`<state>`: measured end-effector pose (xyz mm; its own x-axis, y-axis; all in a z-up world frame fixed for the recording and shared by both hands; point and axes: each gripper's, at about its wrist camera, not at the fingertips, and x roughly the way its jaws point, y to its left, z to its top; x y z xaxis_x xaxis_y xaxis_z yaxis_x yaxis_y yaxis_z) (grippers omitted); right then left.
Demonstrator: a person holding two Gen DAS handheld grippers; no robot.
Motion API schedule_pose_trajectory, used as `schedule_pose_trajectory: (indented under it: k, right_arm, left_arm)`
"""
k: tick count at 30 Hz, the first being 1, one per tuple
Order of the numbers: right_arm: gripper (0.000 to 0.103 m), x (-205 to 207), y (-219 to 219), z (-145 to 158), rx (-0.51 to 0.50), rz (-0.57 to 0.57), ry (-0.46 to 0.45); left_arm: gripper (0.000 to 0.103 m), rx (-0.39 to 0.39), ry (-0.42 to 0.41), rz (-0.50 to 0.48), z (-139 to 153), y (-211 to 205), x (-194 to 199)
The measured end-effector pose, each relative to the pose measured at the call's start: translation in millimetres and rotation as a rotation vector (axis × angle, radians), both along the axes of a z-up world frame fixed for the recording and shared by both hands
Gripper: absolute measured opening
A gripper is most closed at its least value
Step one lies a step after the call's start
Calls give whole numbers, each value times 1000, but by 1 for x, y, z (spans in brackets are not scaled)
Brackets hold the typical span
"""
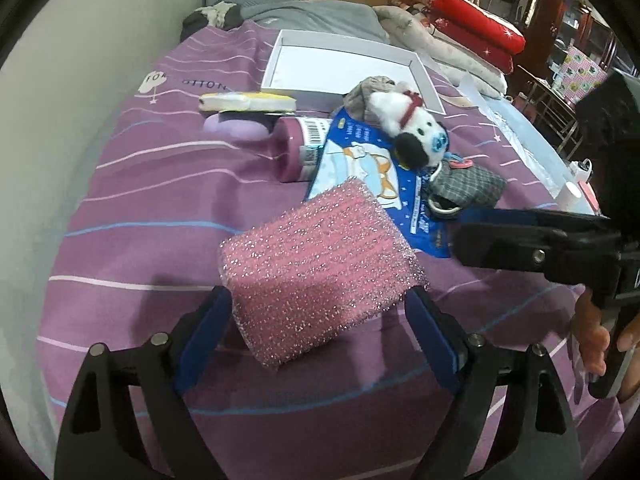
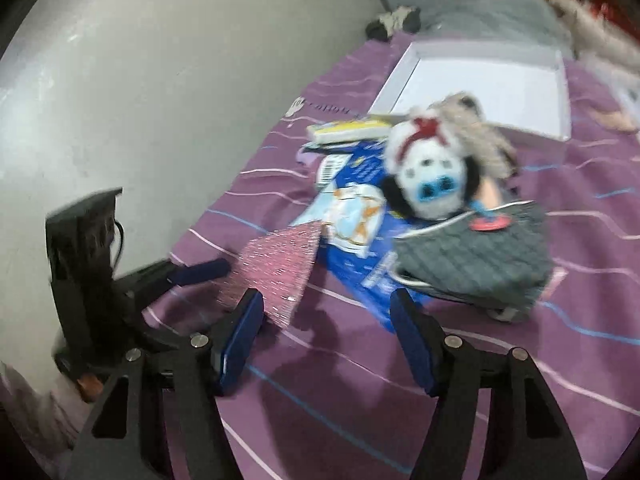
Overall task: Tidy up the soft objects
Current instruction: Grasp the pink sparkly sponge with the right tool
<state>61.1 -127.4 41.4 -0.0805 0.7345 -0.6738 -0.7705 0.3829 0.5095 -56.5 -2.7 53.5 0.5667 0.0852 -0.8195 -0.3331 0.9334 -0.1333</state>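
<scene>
A pink glittery sponge (image 1: 320, 256) lies on the purple bed sheet (image 1: 152, 208). My left gripper (image 1: 320, 296) is open around its near end, a blue pad at each side, and the sponge shows no squeeze. Behind it are a blue packet (image 1: 360, 164), a white-and-black plush dog (image 1: 416, 128) with a red bow, and a grey checked pouch (image 1: 468, 188). My right gripper (image 2: 326, 298) hovers open and empty over the sheet, just short of the blue packet (image 2: 360, 216) and the pouch (image 2: 476, 264). The plush dog (image 2: 428, 176) sits behind them. The right wrist view is blurred.
A white shallow box (image 1: 348, 68) stands open at the back of the bed. A purple bottle (image 1: 292, 148), a yellow pack (image 1: 248, 102) and a grey knit piece (image 1: 368, 92) lie near it. A wall (image 1: 80, 80) runs along the left. Red cushions (image 1: 476, 28) are far right.
</scene>
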Motion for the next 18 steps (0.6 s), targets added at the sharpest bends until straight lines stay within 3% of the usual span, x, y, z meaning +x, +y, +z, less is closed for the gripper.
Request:
schedule_pose_trajectory:
  k: [3,5,8,14,16,18]
  right_arm:
    - [59,3,20,-12,-5,17,124]
    - [53,2,32,-21,-45,19,154]
    - [45,-2,47,-37,-115,14,164]
    - [37,-12,55,-39,-151,12,128]
    - [21,-18,58,-39,-157,22,117]
    - [18,-26,60,-37,-159,19,88]
  left_arm:
    - [88,-19,1,10,-3,6,-2]
    - [88,-29,2,16,-6,9,-3]
    - [87,-26,21,20,-12,11,-3]
    - [85,-46,36,31,-25,15,-5]
    - [85,-55,42,31,-28,16,-5]
    - [85,-53,38,31,-27,16,-6]
